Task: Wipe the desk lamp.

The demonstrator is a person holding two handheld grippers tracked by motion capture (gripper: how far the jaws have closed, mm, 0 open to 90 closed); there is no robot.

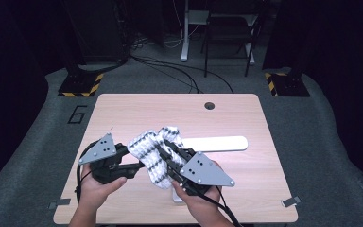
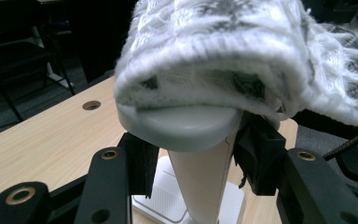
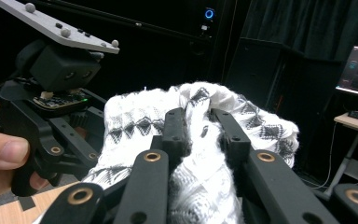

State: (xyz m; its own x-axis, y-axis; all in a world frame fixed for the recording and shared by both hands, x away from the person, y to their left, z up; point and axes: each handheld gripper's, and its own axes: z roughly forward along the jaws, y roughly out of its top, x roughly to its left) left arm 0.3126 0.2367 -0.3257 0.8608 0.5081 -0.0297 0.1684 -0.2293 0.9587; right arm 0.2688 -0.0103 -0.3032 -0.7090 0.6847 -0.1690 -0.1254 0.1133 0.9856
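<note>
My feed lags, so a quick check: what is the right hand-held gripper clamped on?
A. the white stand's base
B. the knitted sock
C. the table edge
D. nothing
B: in the right gripper view the right hand-held gripper pinches bunched fabric of the knitted sock.

Two grippers [image 1: 137,158] [image 1: 170,149], one knitted sock [image 1: 151,142], one white stand [image 1: 217,143], one table [image 1: 123,109]

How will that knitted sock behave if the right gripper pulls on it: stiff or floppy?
Probably floppy: the sock droops and bunches between both grippers. It likely stretches, since its cuff spreads over the white form. Probably light, as the right gripper lifts it by a pinch.
</note>
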